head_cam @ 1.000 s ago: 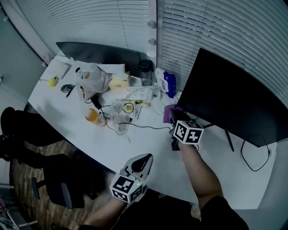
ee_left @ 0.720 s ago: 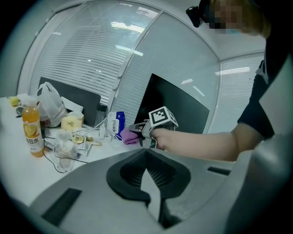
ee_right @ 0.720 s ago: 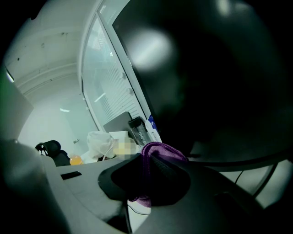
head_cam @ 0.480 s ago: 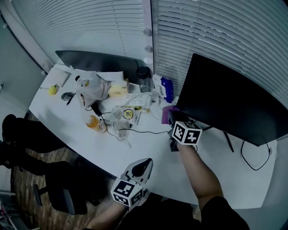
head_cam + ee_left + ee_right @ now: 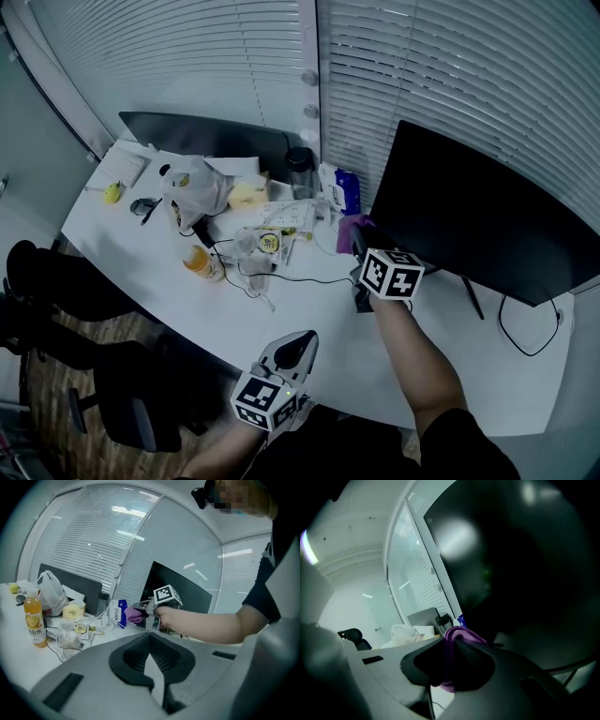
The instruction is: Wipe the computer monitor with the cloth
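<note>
Though half-hidden, cloth point(image 5: 449, 654) in right gripper point(image 5: 452, 640)

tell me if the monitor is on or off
Off, or at least dark: the monitor shows a plain black screen in the head view, and the right gripper view shows only faint reflections on it.

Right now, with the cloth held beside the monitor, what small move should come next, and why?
Probably slide the cloth rightwards across the monitor. The right hand-held gripper is shut on the cloth at the monitor's lower left corner, and nearly all of its dark face lies to the right.
</note>
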Available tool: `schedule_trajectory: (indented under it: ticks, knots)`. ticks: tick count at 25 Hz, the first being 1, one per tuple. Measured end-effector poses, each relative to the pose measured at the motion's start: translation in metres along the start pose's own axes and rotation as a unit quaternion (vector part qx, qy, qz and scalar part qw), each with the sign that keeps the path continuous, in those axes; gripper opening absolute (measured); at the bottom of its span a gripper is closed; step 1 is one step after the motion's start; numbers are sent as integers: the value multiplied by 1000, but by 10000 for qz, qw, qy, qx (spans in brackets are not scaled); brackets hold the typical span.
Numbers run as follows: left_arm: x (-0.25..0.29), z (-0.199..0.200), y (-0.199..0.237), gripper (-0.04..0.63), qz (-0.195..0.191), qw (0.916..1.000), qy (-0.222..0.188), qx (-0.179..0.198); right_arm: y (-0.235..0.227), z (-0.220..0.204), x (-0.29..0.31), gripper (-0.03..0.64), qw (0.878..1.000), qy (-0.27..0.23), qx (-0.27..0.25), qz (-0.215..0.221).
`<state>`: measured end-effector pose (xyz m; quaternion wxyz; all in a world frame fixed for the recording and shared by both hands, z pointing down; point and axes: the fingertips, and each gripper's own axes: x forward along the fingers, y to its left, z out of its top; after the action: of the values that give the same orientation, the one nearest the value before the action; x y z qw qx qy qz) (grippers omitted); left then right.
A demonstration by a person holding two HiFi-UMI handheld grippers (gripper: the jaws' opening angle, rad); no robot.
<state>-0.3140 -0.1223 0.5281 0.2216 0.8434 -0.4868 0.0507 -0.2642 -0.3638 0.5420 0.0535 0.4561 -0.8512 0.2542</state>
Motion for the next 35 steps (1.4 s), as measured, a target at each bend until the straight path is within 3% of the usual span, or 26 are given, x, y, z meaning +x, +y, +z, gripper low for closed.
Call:
schedule_trajectory:
  ticks: [25,35]
  knots:
    - [8,76,-32,5,-492,9951,-589,625,57,145,-49,75,9926,-1091,-438,303]
    - [18,92,-37,5,-635,9934,-676,669,70,197,-66,75,9866,-1456,-649,341]
